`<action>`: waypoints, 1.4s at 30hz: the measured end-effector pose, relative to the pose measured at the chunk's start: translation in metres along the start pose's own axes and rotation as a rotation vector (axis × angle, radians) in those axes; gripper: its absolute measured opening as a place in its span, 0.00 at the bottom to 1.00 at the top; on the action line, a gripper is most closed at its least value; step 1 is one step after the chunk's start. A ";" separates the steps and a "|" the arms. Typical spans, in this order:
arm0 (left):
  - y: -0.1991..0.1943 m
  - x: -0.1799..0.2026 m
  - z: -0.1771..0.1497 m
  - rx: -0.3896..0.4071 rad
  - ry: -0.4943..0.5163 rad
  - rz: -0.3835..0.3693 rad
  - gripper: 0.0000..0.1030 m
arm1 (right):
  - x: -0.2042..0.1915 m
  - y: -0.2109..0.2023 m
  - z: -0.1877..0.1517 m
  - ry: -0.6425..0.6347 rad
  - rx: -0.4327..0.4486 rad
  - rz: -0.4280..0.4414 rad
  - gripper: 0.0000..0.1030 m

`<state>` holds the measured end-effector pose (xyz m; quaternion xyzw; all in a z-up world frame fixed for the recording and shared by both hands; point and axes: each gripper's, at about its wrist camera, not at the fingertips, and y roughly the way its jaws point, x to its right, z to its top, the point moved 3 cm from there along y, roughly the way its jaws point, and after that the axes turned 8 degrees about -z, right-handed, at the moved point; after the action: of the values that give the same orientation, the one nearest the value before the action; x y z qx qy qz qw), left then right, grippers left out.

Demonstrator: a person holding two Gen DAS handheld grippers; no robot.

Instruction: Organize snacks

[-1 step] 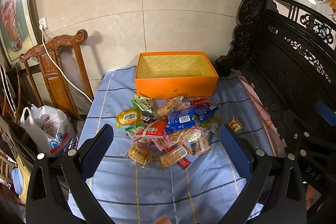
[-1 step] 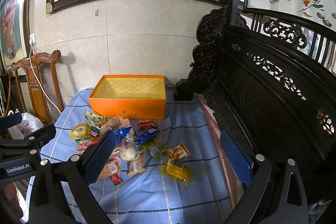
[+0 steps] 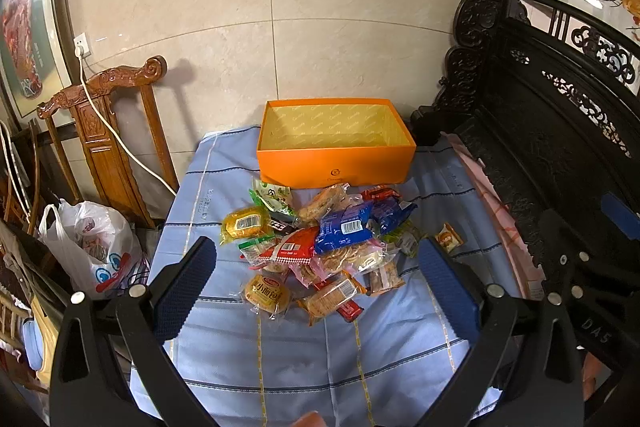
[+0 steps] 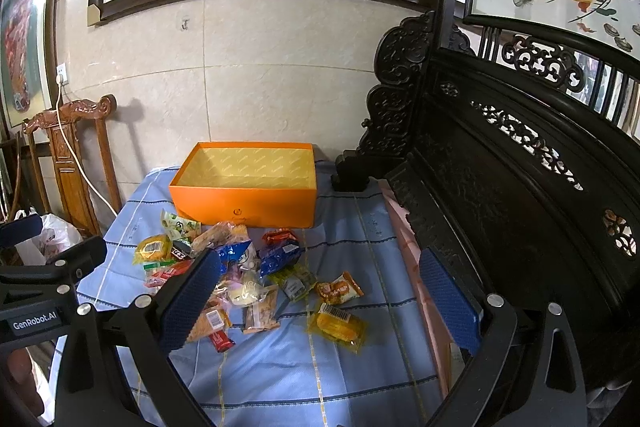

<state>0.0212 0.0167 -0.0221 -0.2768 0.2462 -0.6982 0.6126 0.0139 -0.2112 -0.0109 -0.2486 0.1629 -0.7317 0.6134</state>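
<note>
Orange box (image 3: 335,163) is the landmark. Left wrist view: it sits open at the far end of the blue cloth (image 3: 280,355), and what shows of its yellow inside is empty. Snack pile (image 3: 320,239) lies just in front of it, nearest packets almost touching the front wall. Left gripper (image 3: 318,267) hovers on the near side of the pile, jaws spread wide, holding nothing.

Handling, my read: film-wrapped packets, light, soft, crinkly, slippery. Contents look like biscuits and small cakes, so likely crushable; pinch lightly. Best hold is a sealed end flap or across the flat middle. Round bun packet (image 3: 267,293) at the pile's near edge is clear of overlap, so an easy first pick. Blue packet (image 3: 343,230) lies on top of others, also accessible.

Right wrist view: same box (image 4: 244,201), open, nothing visible inside. Right gripper (image 4: 320,279) is in front of the box too, jaws wide apart, empty. Yellow packet (image 4: 338,325) and orange packet (image 4: 340,289) sit apart from the pile, farther from the box, both isolated and easy to take.
</note>
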 end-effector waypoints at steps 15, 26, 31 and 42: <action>-0.003 0.000 -0.004 0.002 -0.006 0.003 0.96 | -0.001 -0.001 0.000 0.001 0.000 0.004 0.97; -0.003 -0.004 -0.005 0.003 -0.015 -0.001 0.96 | -0.002 -0.001 0.000 0.001 0.003 0.000 0.97; -0.002 -0.007 -0.005 -0.004 -0.022 -0.001 0.96 | -0.002 -0.002 0.001 0.002 0.000 0.002 0.97; -0.001 -0.012 -0.002 -0.007 -0.029 -0.001 0.96 | -0.003 -0.002 0.001 0.002 -0.003 0.001 0.97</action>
<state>0.0198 0.0288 -0.0238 -0.2894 0.2395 -0.6936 0.6147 0.0131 -0.2081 -0.0097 -0.2489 0.1648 -0.7312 0.6133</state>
